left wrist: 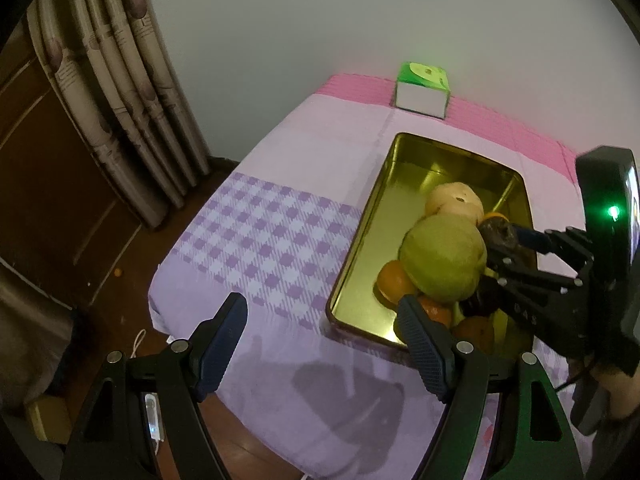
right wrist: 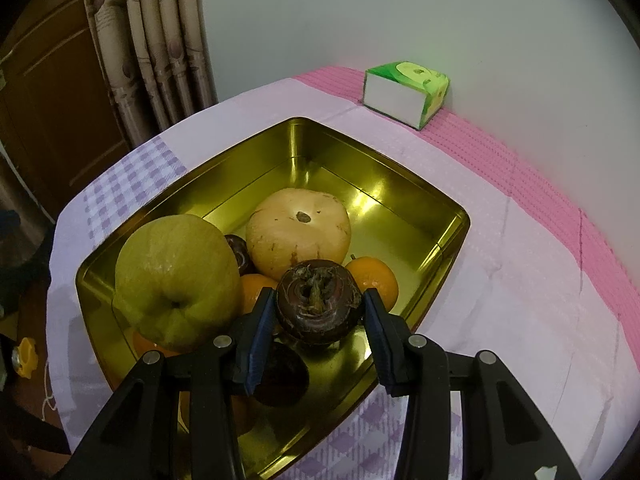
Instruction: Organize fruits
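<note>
Several fruits fill the gold tin (right wrist: 452, 236); right tool (right wrist: 318, 312) grips a dark fruit (right wrist: 316, 300), left tool (left wrist: 320, 344) open.

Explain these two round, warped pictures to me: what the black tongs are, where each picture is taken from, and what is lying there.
No robot here: a person holds one pair of black tongs in each hand, and a wide-angle camera on each looks forward along its two fingers.

The left tongs stand open over the purple checked cloth, holding nothing.

The right tongs are shut on a dark brown fruit, above a golden tin tray. The left view shows these tongs from the side.

In the tray lie a large green fruit, a pale round fruit, some oranges and more dark fruit.

A green and white tissue pack stands by the wall.
</note>
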Motion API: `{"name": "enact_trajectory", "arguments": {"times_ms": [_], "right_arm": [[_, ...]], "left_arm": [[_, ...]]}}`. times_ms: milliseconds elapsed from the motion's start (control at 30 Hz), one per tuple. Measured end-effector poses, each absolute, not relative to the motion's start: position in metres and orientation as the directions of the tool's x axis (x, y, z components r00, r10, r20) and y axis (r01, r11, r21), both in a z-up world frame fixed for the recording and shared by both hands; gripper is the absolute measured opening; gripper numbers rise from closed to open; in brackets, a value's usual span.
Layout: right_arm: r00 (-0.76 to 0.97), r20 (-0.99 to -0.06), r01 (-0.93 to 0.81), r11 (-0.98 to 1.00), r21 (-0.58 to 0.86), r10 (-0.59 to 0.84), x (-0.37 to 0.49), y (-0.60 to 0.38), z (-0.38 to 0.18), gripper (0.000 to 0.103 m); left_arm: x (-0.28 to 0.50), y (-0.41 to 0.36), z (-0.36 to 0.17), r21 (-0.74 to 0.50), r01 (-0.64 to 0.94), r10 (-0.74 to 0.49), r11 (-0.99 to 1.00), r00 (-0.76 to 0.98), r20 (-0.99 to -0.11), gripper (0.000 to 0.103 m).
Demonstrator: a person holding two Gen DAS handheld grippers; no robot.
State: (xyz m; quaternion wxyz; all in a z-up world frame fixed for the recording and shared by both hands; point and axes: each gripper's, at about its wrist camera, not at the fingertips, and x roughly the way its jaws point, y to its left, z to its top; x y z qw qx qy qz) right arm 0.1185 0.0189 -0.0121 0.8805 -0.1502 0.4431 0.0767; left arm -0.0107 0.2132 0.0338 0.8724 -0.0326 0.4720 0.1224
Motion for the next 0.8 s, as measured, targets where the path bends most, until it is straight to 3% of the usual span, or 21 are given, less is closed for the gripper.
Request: {"name": "enact_trajectory", "arguments": {"times_ms": [433, 800], "right_arm": [[0.591, -0.806, -0.235, 0.955, -0.180, -0.006, 0.115, 0.017, -0.012, 0.042], [0.627, -0.779, -0.210, 0.964, -0.162, 0.006, 0.100, 0.013, 0.008, 0.063]], "left_arm": [[-0.018, 0.199, 0.032, 0.083, -0.188, 0.171, 0.979, 0.522, -0.836, 0.078], [-0.017, 0.196, 0.032, 0.083, -0.172, 0.162, 0.982, 0.520, -0.838, 0.078]]}}
